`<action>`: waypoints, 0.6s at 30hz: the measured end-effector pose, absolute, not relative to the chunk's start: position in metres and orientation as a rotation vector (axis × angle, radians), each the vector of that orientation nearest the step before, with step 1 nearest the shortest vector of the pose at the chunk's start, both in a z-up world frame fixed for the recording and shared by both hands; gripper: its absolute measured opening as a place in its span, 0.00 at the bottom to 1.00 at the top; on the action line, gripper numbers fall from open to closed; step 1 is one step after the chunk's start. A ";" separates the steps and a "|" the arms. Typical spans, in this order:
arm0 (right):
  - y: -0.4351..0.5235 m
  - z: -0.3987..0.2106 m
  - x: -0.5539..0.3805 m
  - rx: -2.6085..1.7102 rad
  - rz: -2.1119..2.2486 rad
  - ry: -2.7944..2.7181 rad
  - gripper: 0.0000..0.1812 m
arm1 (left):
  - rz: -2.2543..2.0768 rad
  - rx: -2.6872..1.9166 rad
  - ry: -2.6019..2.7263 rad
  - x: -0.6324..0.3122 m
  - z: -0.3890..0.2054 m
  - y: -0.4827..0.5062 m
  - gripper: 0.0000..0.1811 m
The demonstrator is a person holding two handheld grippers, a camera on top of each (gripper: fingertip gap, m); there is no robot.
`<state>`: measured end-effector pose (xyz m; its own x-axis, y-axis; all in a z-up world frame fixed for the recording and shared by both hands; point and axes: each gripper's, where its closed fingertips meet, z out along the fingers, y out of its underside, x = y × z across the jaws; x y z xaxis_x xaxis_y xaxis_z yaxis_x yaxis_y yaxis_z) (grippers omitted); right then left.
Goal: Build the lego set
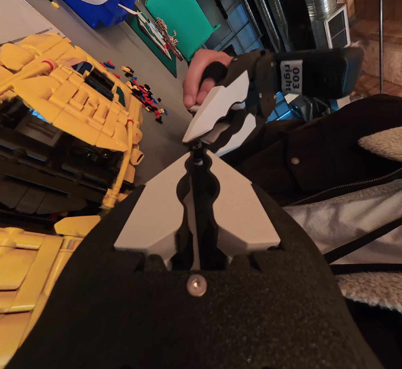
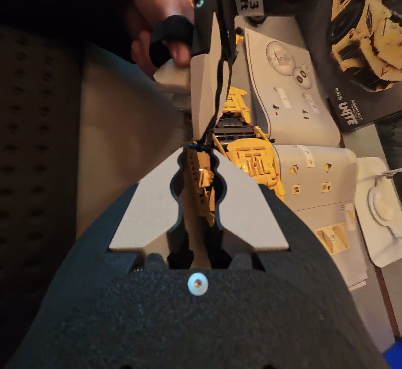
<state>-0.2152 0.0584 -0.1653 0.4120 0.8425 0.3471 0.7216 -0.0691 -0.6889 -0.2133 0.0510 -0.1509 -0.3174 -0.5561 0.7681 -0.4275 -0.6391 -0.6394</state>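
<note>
The step in hand looks like joining 2 small parts in mid-air. The left tool is clenched on a small black pin piece, and the right tool is clenched on a short blue-and-black connector, tip to tip with the left one. Both hover above the desk, near the big yellow lego car. Loose pins lie beyond it, and an open instruction booklet sits under the right tool's view. Next, I judge, the parts need lining up on 1 axis and a firm push together. The tools meet at an angle, each gripped in a hand.
</note>
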 end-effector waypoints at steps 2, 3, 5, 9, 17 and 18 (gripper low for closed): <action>0.056 -0.168 -0.217 -1.828 0.189 -1.355 0.16 | -2.131 -1.794 1.271 -0.214 -0.152 0.053 0.04; 0.055 -0.168 -0.218 -1.820 0.195 -1.354 0.17 | -2.152 -1.796 1.258 -0.214 -0.151 0.053 0.04; 0.056 -0.164 -0.218 -1.782 0.167 -1.347 0.15 | -2.188 -1.786 1.243 -0.214 -0.148 0.052 0.04; 0.060 -0.161 -0.216 -1.742 0.085 -1.326 0.11 | -2.230 -1.790 1.208 -0.214 -0.147 0.053 0.04; 0.065 -0.163 -0.211 -1.800 0.040 -1.259 0.09 | -2.233 -1.818 1.150 -0.209 -0.149 0.056 0.04; 0.065 -0.164 -0.211 -1.812 0.039 -1.253 0.09 | -2.233 -1.822 1.146 -0.209 -0.150 0.056 0.04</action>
